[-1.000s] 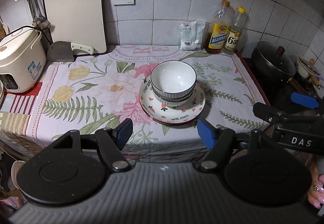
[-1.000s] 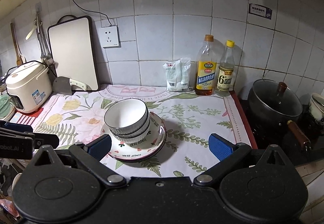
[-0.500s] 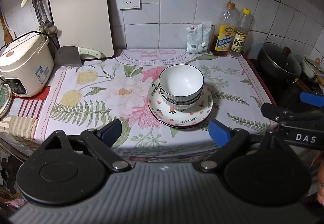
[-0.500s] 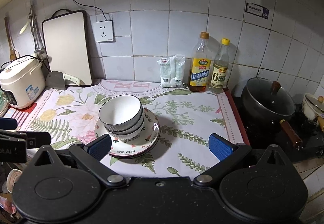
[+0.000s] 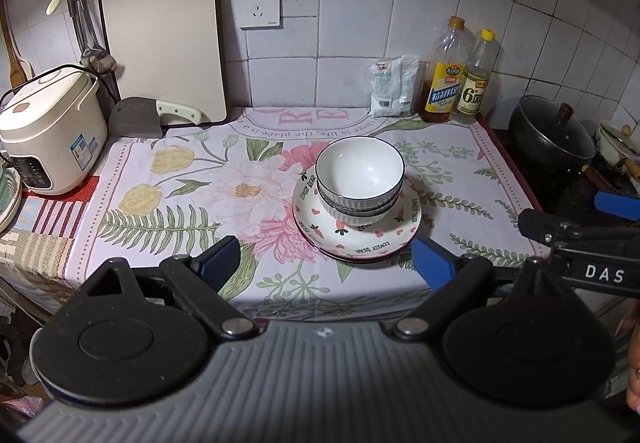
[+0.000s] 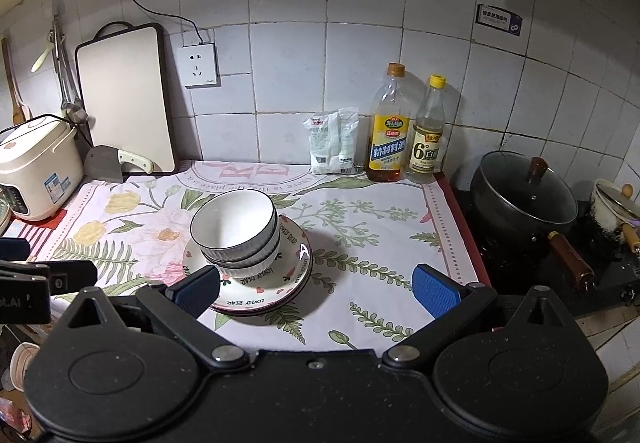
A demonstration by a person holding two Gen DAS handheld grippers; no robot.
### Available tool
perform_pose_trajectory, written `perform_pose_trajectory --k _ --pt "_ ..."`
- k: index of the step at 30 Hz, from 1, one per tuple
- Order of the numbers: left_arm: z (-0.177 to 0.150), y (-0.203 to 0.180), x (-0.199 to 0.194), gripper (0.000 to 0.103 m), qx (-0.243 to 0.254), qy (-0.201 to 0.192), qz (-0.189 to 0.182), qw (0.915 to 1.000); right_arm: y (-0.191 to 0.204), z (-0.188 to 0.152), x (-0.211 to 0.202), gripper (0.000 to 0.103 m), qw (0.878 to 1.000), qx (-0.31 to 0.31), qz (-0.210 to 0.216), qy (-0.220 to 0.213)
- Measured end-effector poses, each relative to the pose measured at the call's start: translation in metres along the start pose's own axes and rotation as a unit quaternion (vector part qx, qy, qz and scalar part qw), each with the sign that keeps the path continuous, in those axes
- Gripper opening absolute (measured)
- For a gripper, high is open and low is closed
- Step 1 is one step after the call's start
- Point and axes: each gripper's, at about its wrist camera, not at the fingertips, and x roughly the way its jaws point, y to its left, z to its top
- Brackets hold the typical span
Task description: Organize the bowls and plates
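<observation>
On the flowered cloth [image 5: 168, 203] stand three nested bowls [image 5: 359, 173] on two stacked plates [image 5: 356, 243], with two bottles [image 5: 442, 83] and one white packet [image 5: 390, 87] at its back edge, one rice cooker [image 5: 48, 127] at its left edge, and one cleaver [image 5: 138, 119] at its back left corner.

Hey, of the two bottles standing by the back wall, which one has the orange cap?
The taller bottle, with the yellow label and amber liquid at its bottom. The shorter bottle to its right has a yellow cap and clear contents.
</observation>
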Motion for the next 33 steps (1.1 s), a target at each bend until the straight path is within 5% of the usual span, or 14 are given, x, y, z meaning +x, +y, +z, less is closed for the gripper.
perform_pose_trajectory --k 4,33 --pt "-0.003 -0.001 -0.001 0.093 0.004 -0.013 -0.002 0.9999 0.004 -0.007 -0.003 0.103 0.999 -0.003 -0.036 -0.020" --pt "-0.013 0.000 -0.003 0.093 0.036 0.001 0.012 0.9993 0.014 -0.015 -0.013 0.103 1.000 0.005 -0.028 0.000"
